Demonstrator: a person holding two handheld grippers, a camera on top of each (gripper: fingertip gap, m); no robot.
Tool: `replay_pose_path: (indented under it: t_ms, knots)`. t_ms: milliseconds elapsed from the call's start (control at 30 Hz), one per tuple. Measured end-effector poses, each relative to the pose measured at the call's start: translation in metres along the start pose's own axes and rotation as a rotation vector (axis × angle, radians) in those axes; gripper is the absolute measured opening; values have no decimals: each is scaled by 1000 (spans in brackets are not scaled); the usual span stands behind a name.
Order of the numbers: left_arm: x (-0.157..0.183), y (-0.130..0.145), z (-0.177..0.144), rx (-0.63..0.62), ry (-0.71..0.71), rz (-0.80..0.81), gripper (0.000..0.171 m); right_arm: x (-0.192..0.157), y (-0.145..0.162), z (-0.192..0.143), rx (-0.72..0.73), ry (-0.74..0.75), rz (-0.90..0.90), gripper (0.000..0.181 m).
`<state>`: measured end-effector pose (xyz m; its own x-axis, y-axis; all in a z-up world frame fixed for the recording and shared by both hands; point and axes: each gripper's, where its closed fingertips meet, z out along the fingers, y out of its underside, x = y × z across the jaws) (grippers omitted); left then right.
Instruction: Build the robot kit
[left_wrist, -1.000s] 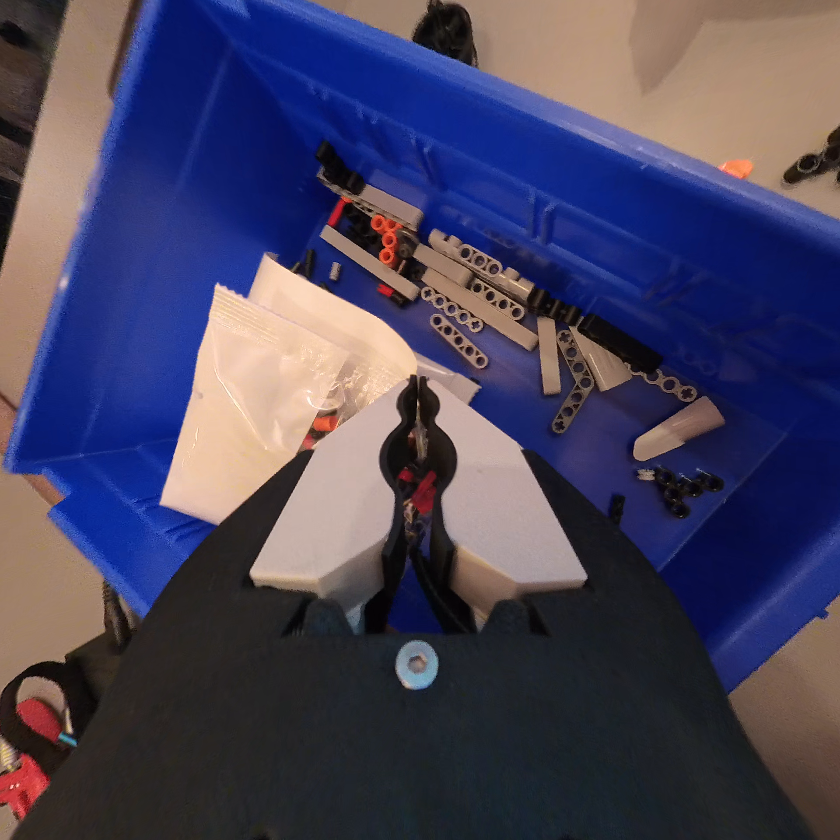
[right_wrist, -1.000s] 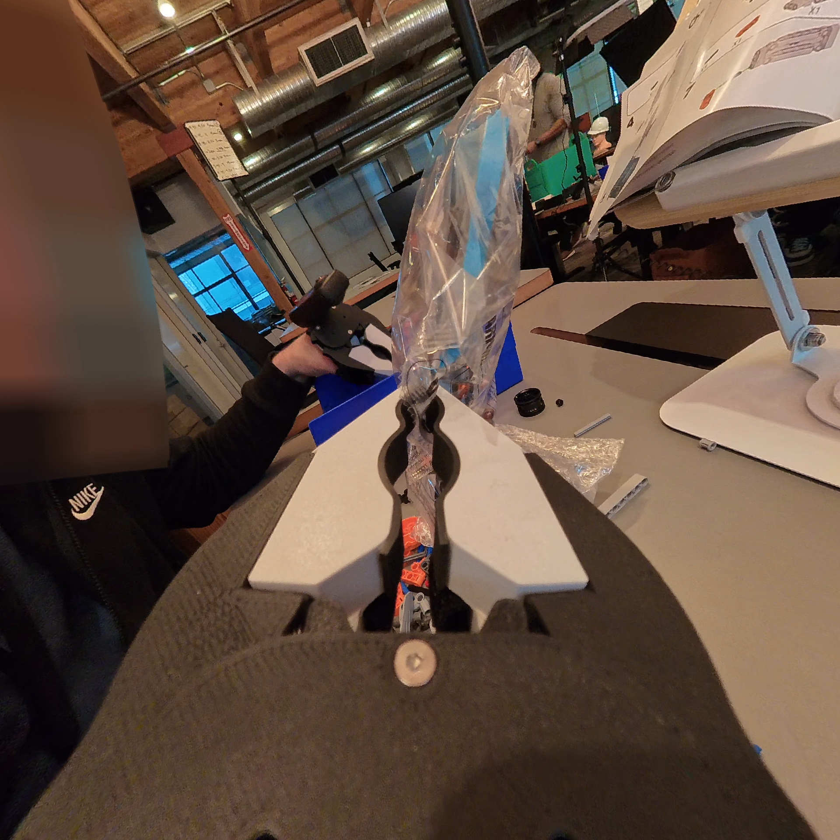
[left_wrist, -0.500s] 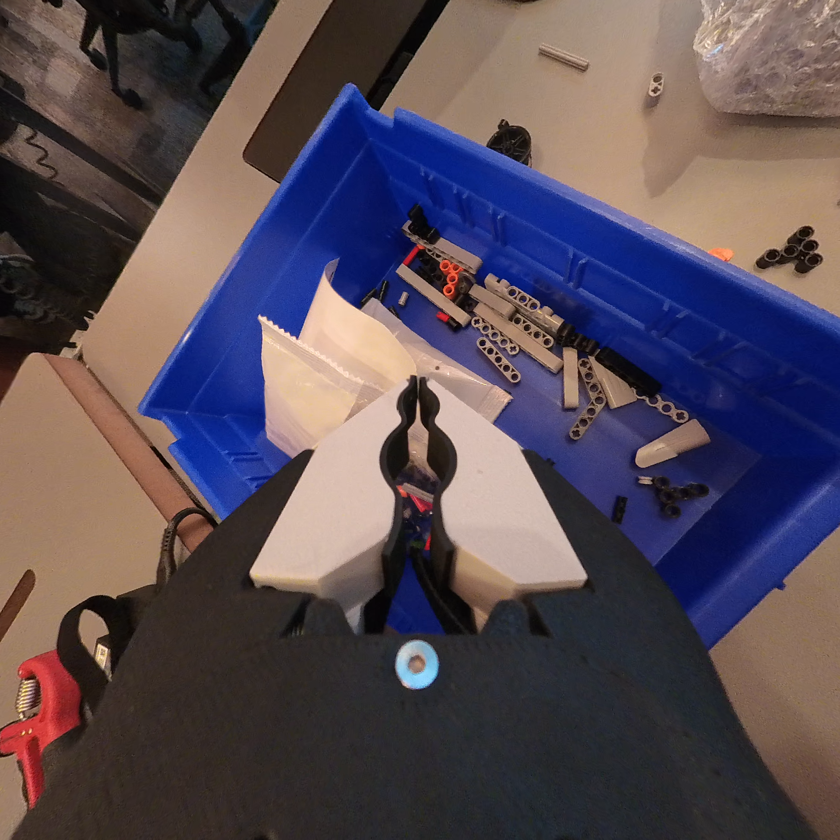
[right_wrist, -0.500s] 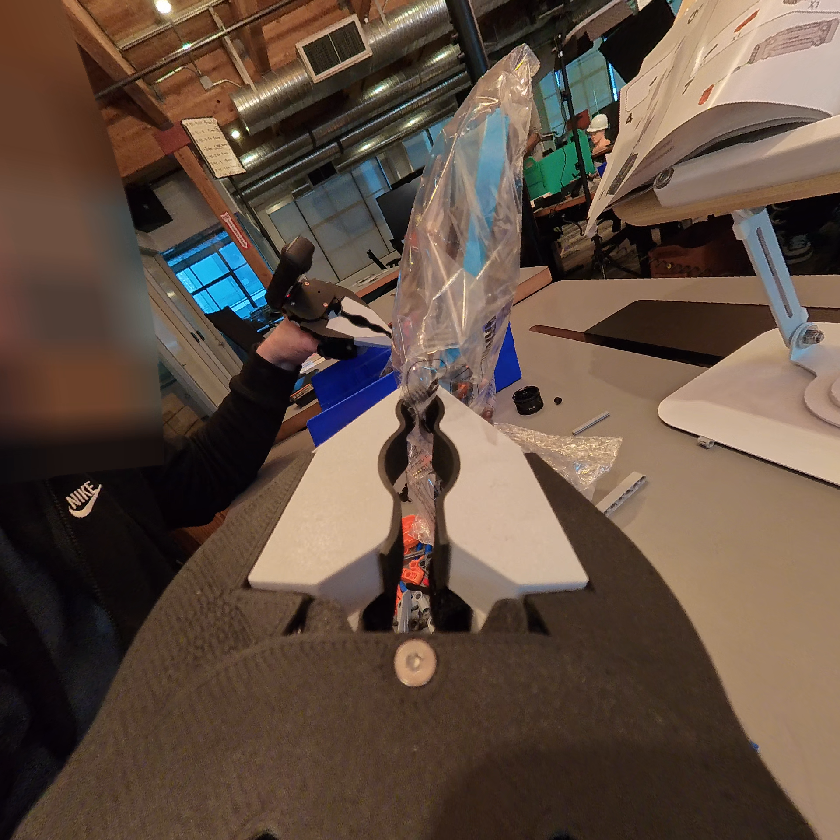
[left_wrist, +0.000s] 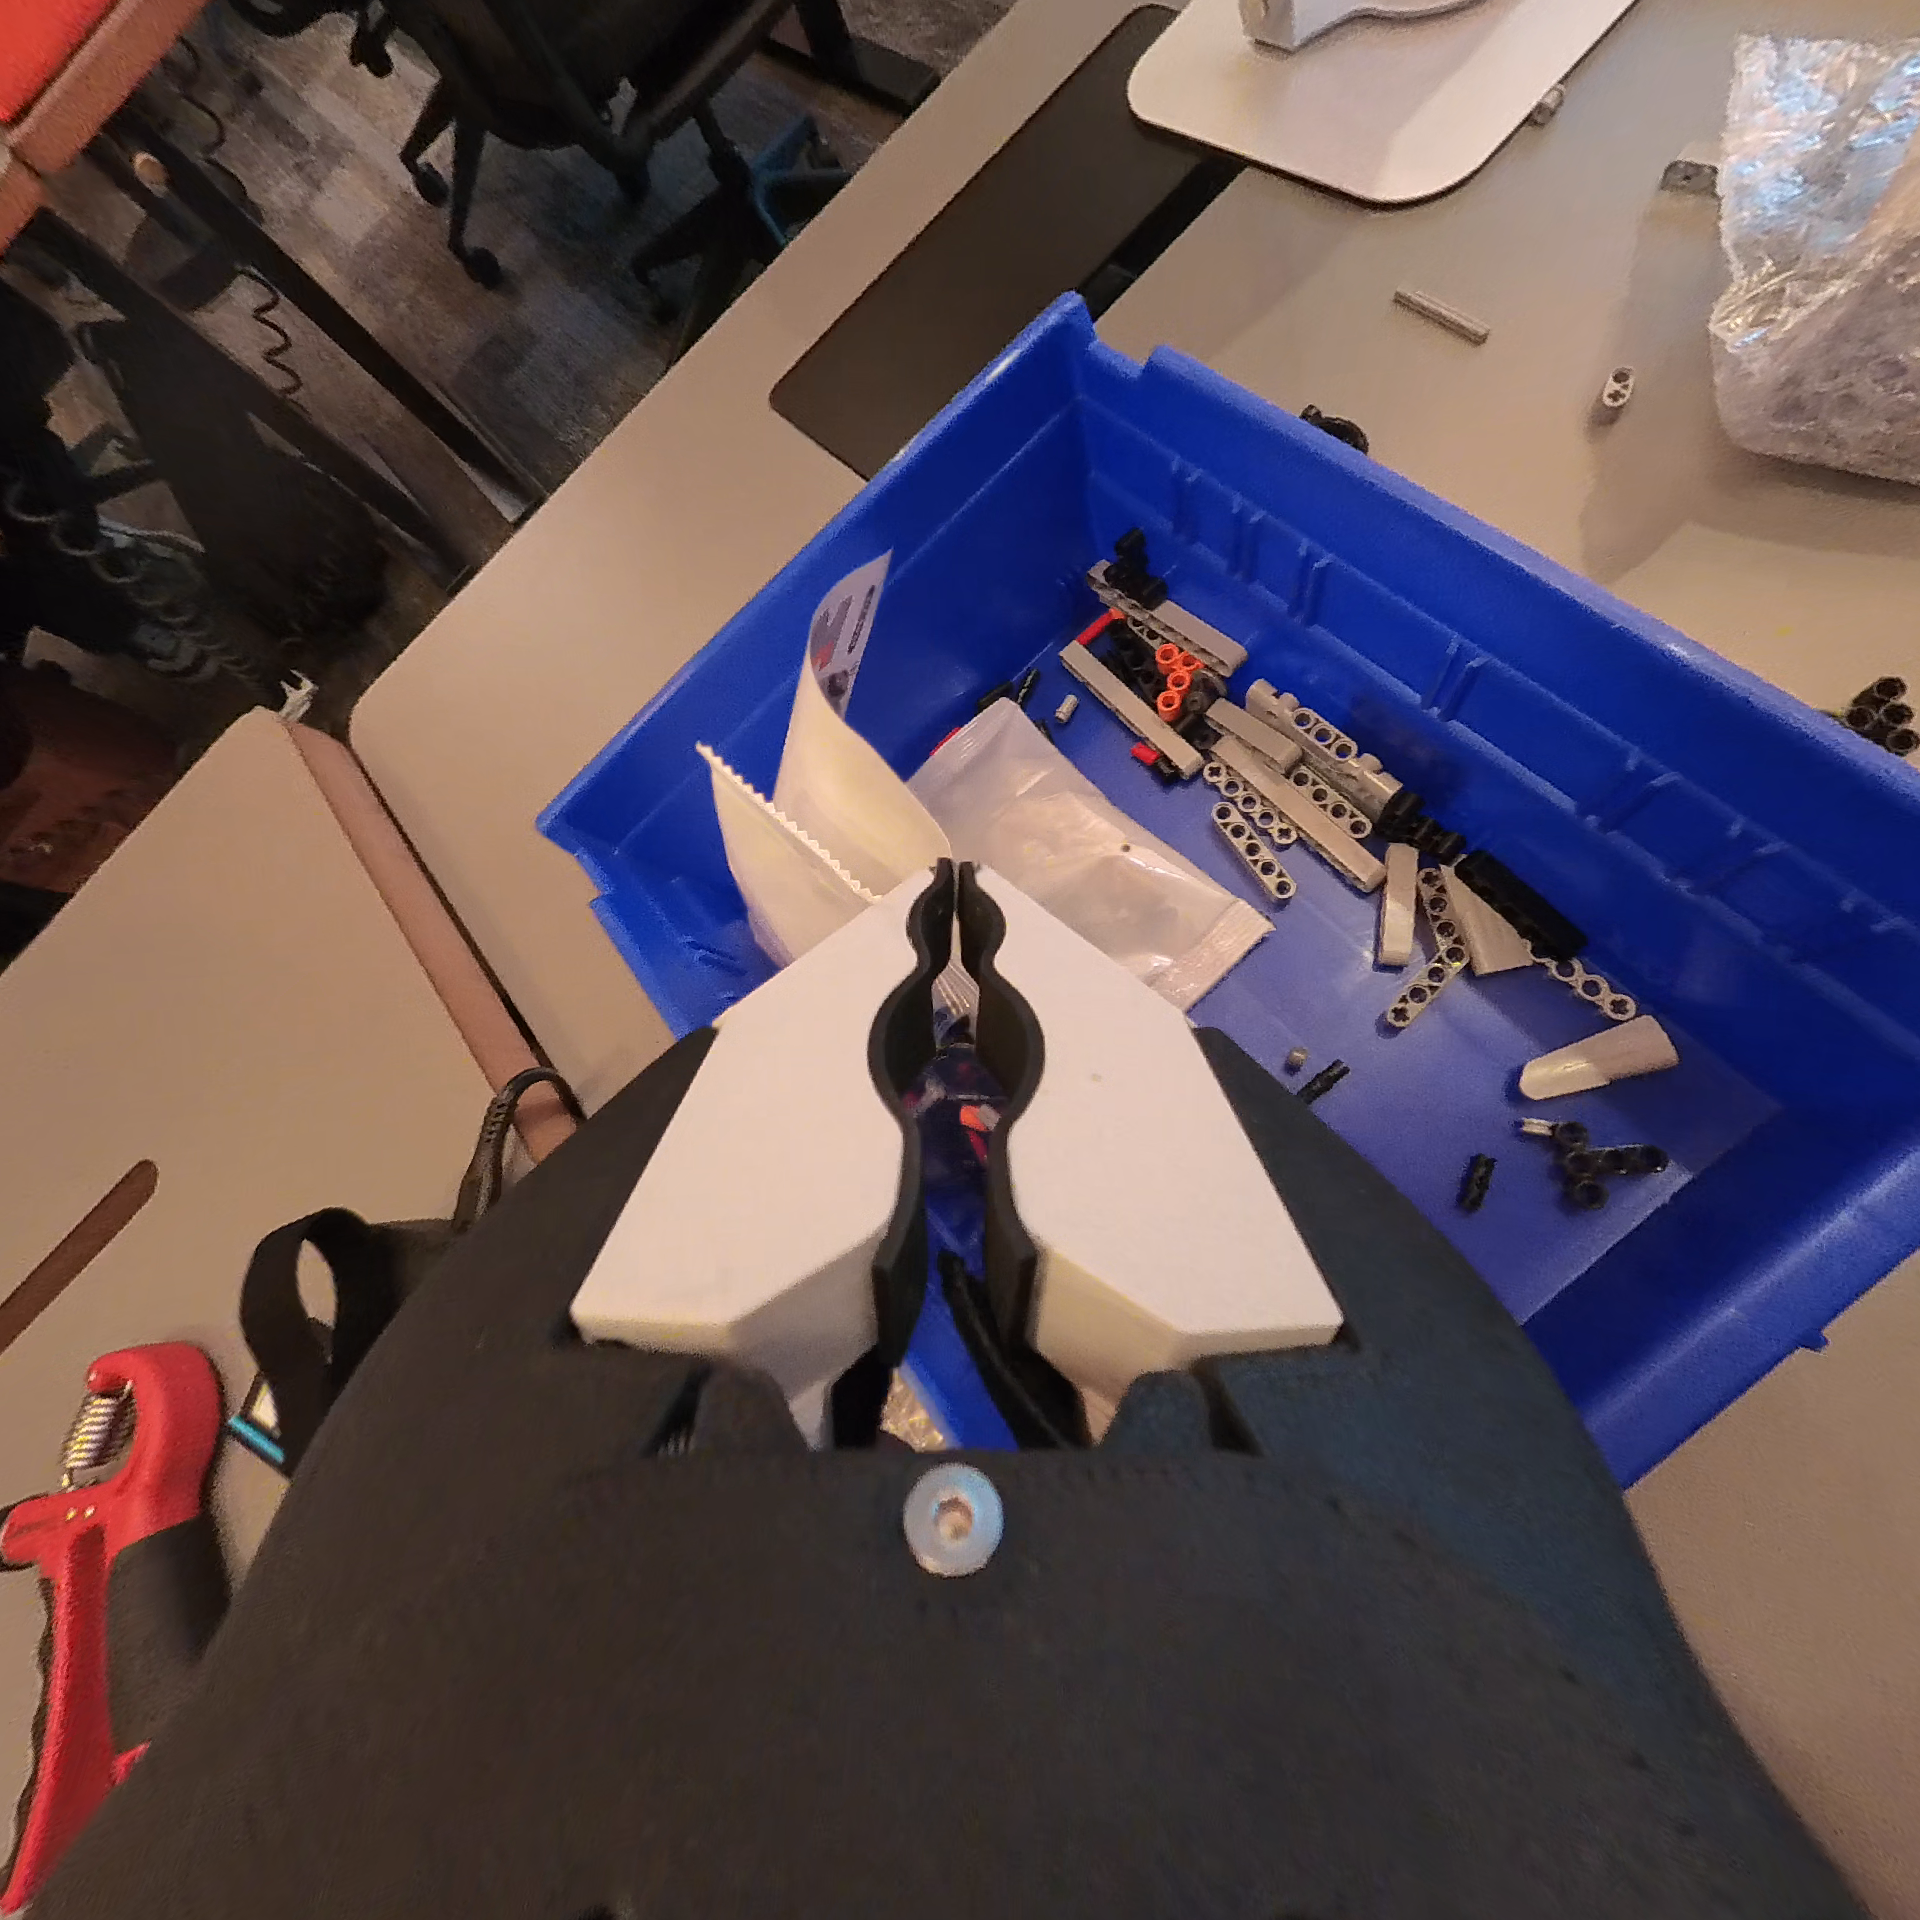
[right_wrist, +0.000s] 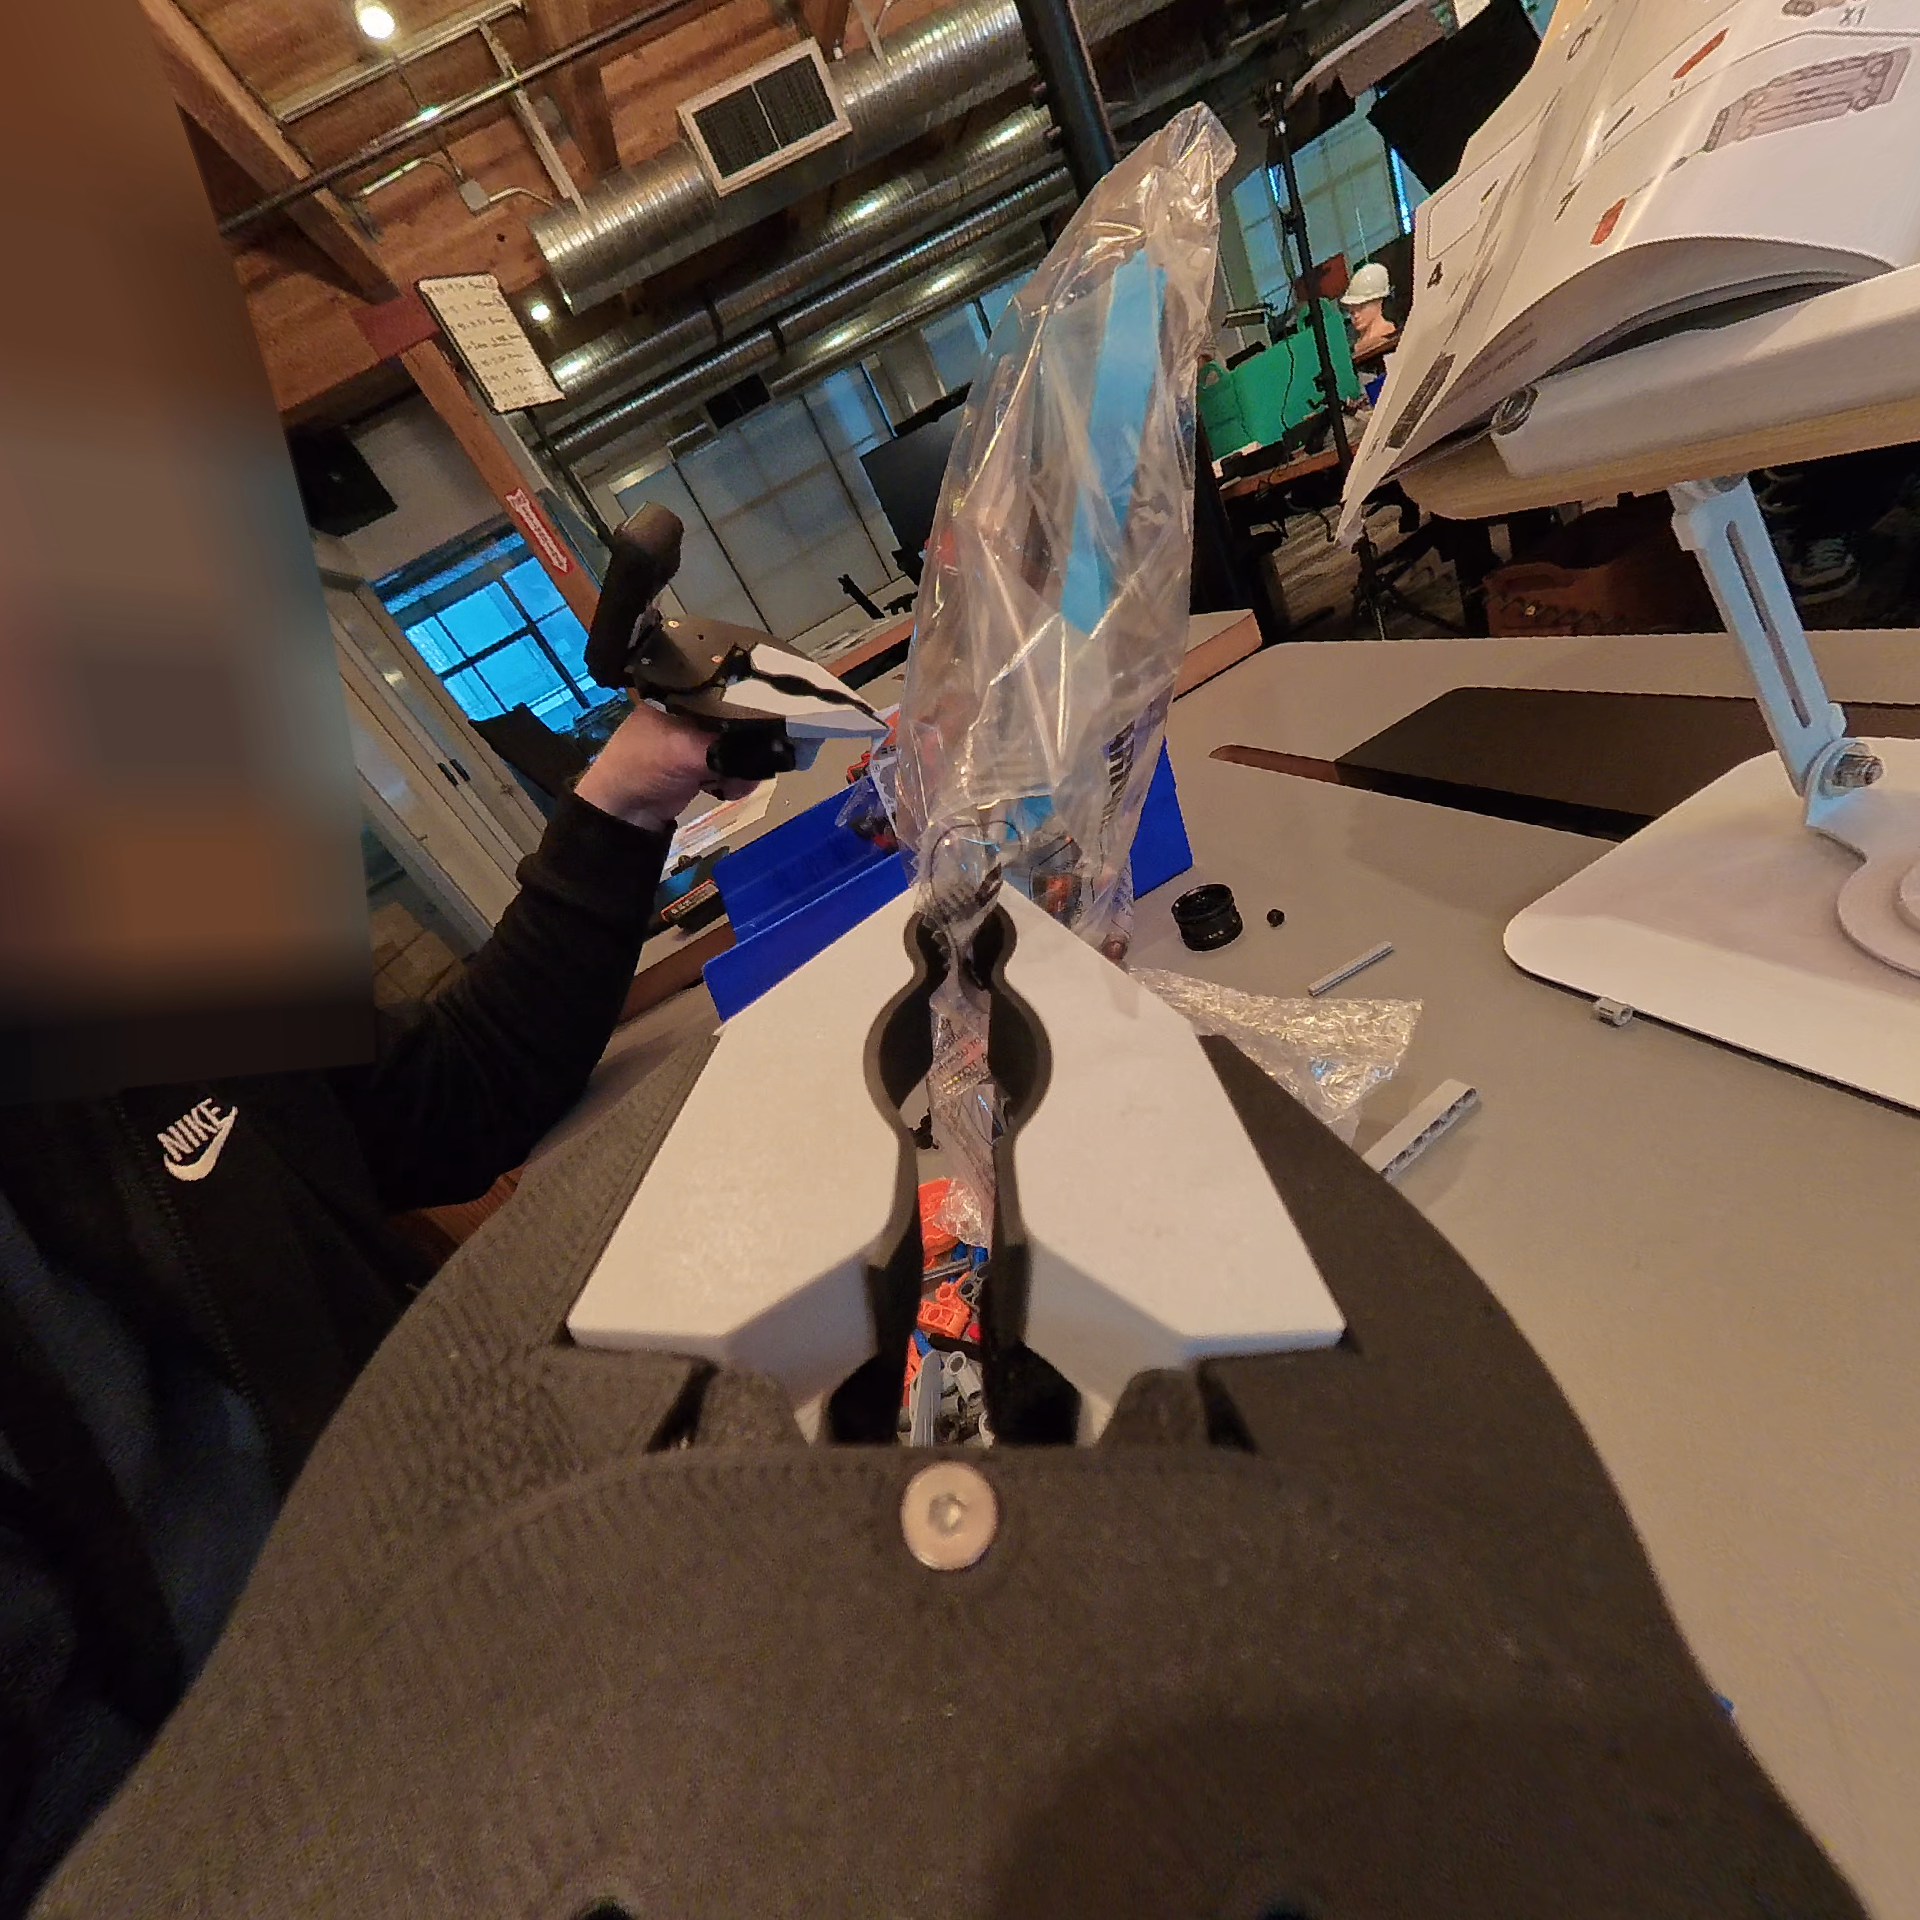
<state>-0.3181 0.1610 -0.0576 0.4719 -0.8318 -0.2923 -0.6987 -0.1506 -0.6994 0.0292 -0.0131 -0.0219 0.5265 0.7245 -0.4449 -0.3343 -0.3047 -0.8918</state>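
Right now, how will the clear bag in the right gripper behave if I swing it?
The clear plastic bag is thin and crinkled, so probably floppy. Loose pieces sag below the right gripper, so it is likely bottom-heavy and may slip.

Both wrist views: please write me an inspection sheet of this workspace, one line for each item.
Surface: grey table.
Job's things: blue bin holding loose building parts and white bags; clear bag of parts, upright.
Clutter: crumpled plastic, red hand grip, open booklet on a white stand.
Grippers: left tool shut, over the bin's near end; right tool shut on the clear bag.
Cables: black cable at the table edge.
Surroundings: office chairs, ceiling ducts.
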Motion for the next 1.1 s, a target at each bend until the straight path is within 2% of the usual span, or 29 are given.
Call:
replay_pose_path:
  t_ms: [167, 333, 500, 767, 800, 833, 867, 933, 1000, 1067, 1100]
  knots:
    - [-5, 1, -3, 10, -8, -18, 0, 0, 0, 0, 1, -1, 1, 1]
    - [12, 2, -8, -36, 49, -7, 0, 0, 1, 0, -1, -1, 2, 1]
    - [65, 4, -8, -128, 221, 15, 0, 2, 1, 0, 1, -1, 10, 1]
    - [145, 32, -3, -279, 479, 41, 0, 2, 2, 1, 5, -11, 25, 1]
    - [154, 39, -4, -305, 520, 54, 5, 2, 3, 1, 5, -12, 28, 1]
    - [156, 41, -2, -309, 528, 59, 18, 3, 3, 1, 5, -12, 29, 1]
    - [153, 39, -2, -299, 526, 47, 25, 3, 3, 1, 4, -10, 29, 1]
    - [136, 24, -6, -225, 502, 8, 27, 5, 3, 0, 8, -9, 33, 1]
    - [100, 3, -6, -137, 383, 4, 34, 5, 2, 0, 14, -11, 39, 1]
    - [53, -1, 7, -166, 215, 23, 39, 5, 3, 0, 13, -14, 41, 1]
    - [42, -3, 15, -181, 207, 27, 39, 5, 3, 1, 12, -15, 40, 1]
